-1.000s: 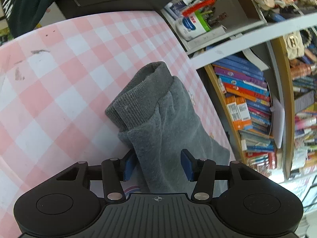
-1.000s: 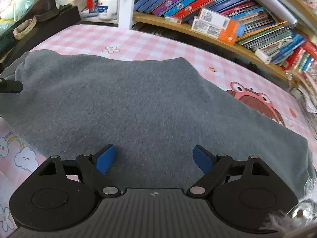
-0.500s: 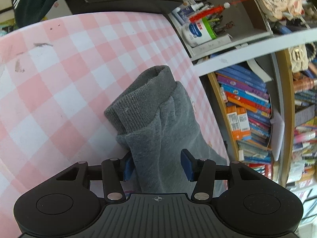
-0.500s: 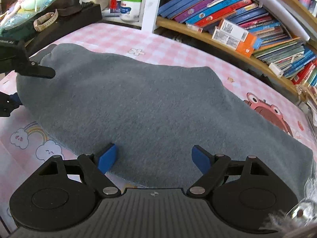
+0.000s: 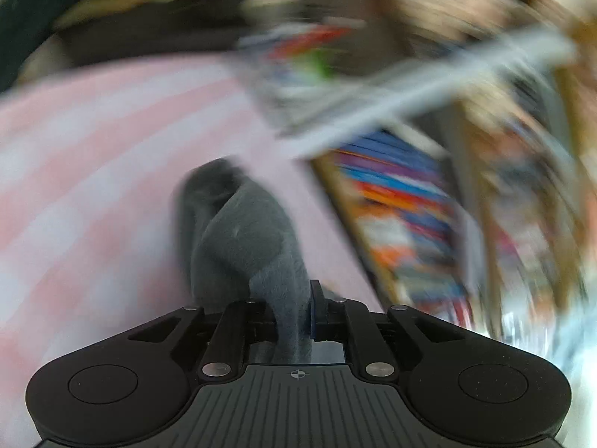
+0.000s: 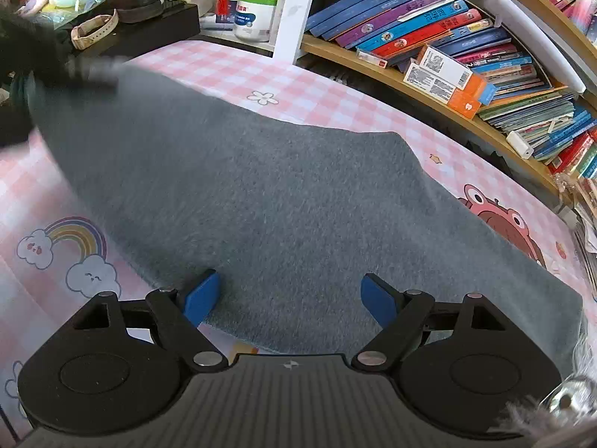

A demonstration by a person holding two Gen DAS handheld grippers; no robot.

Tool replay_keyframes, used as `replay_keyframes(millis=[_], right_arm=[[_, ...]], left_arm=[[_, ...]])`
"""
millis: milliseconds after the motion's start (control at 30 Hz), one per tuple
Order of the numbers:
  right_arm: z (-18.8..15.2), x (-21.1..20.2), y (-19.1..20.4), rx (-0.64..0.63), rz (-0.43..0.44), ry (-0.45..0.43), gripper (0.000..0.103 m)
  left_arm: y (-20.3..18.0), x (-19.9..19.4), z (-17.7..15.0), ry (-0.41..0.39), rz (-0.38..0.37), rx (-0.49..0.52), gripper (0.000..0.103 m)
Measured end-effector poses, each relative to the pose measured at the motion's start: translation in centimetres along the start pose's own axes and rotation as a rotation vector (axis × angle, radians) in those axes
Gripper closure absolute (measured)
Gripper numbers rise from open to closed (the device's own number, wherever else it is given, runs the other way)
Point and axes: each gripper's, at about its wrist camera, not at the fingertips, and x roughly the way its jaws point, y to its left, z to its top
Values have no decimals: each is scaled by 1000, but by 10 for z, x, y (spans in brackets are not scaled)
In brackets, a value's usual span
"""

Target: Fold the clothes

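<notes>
Clearly the left gripper [image 5: 294,313] is closing on the cuffed end of the grey garment [image 6: 283,201], with a bunched fold of that cloth pinched between its jaws; the left wrist view is smeared with blur. From there the cloth runs straight ahead of the fingers and drapes down onto the pink checked tablecloth [image 5: 86,171]. The right gripper [image 6: 287,295] stands released, jaws wide, and poised over the near hem at the garment's middle; its blue pads [image 6: 201,296] seem to sit just above the fabric, though whether they touch it I cannot tell.

Seen from the right gripper, the garment's long axis runs crosswise, from the lifted end at far left to the wide end at lower right. So the left hand is the nearer one to the end that a fold would carry over, and I judge the coming move turns on bringing that end along the long axis toward the right.

Beyond the cloth, a wooden shelf [image 6: 429,93] holds rows of books, and a white tub [image 6: 257,15] holds pens.
</notes>
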Motion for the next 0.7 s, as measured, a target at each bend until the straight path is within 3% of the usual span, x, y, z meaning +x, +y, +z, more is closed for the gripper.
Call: replay_keyframes(millis=[100,167,233,433,700], right_arm=[[1,1,-1,-4,5,5,21],[2,1,-1,-8,8,8,21],[2,2,-3,-7,15,8,21],[1,3,-5,-1,22,10,20],[-2,2,-6,16,24,5,19]], left_arm=[[-1,-1,-3,1,22,30,92],[27,4,1,23,131,-96,92],[46,5,0,42,161,-180,91],[49,10,0,50,179,-162,82],[60,10,-4,29,130,-215,83]])
